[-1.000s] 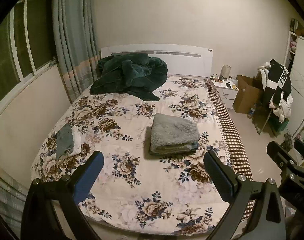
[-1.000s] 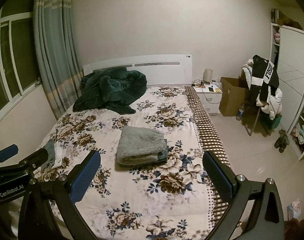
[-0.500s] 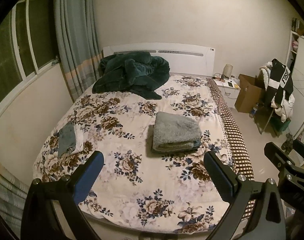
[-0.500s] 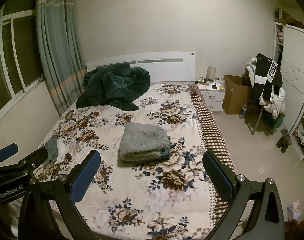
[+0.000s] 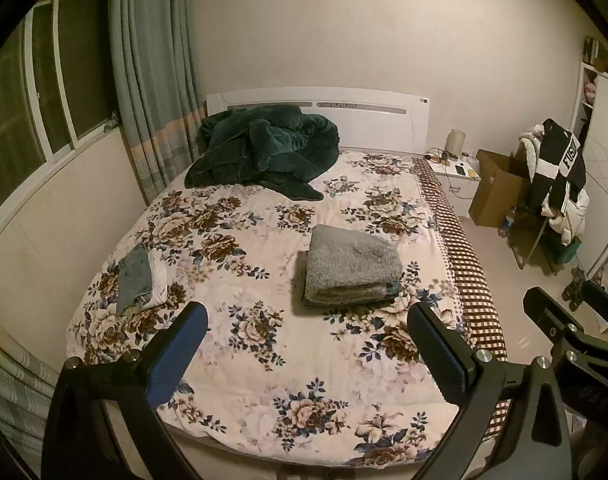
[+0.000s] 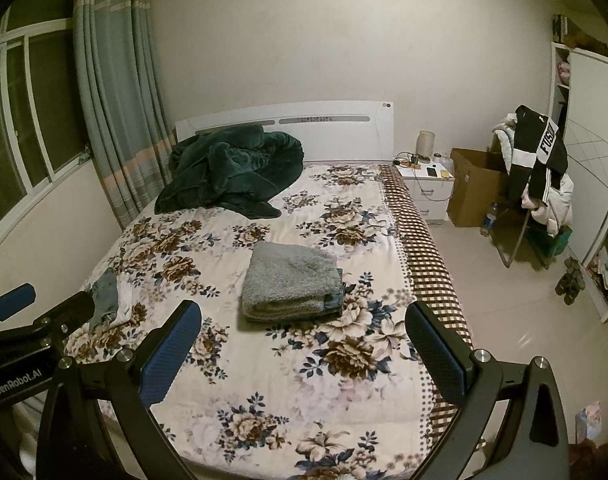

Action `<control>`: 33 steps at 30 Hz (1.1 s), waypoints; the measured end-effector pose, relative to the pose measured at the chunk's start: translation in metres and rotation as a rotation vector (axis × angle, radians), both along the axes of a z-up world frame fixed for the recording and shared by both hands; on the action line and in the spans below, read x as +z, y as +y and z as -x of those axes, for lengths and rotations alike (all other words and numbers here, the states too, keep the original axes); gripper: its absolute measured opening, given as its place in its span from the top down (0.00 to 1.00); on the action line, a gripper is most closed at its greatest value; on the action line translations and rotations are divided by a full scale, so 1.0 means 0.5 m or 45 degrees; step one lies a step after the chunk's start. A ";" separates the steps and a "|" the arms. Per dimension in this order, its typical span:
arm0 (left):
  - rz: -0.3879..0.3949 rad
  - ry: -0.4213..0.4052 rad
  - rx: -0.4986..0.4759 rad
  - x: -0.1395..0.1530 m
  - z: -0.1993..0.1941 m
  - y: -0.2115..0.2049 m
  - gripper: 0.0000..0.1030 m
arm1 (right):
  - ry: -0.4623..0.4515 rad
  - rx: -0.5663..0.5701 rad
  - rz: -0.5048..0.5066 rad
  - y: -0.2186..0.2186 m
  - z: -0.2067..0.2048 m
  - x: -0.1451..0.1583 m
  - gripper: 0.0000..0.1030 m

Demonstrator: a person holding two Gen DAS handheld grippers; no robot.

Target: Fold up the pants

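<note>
A: Big floral-print quilted bed (image 5: 264, 360), dark green crumpled blanket (image 5: 264, 152) by the headboard. Pants?

B: Grey fuzzy fleece pants (image 5: 350, 266), mid-bed, already a neat stacked rectangle. Looks done.

A: Handling?

B: Likely soft, thick, light, springy; layers could slide. Pinch all layers at the folded near edge.

A: Small grey-and-white cloth pile (image 5: 138, 278) at the bed's left edge. Tools?

B: Left tool (image 5: 304, 354) and right tool (image 6: 304, 352) both spread wide, empty, well short of the pants.
</note>
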State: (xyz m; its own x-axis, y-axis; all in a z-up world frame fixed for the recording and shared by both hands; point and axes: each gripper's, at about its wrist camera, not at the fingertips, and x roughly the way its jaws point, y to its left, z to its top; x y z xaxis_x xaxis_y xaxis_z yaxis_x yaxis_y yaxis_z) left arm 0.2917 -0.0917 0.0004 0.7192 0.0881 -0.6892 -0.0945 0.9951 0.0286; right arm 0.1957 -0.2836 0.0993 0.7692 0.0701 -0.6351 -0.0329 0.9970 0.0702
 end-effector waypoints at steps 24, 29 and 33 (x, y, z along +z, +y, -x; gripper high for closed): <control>0.005 0.003 -0.001 -0.002 0.002 0.003 0.01 | 0.007 -0.001 -0.004 0.003 0.004 -0.005 0.00; 0.004 0.006 0.002 -0.004 0.003 0.005 0.01 | 0.009 -0.003 -0.003 0.004 0.004 -0.004 0.00; 0.003 0.007 0.003 -0.003 0.004 0.004 0.01 | 0.009 -0.001 -0.004 0.004 0.003 -0.003 0.00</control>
State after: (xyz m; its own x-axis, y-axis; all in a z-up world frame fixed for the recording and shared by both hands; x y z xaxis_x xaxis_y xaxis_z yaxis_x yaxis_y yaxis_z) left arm 0.2898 -0.0899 -0.0011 0.7150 0.0878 -0.6935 -0.0965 0.9950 0.0265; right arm 0.1943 -0.2818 0.0980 0.7647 0.0717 -0.6403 -0.0320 0.9968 0.0735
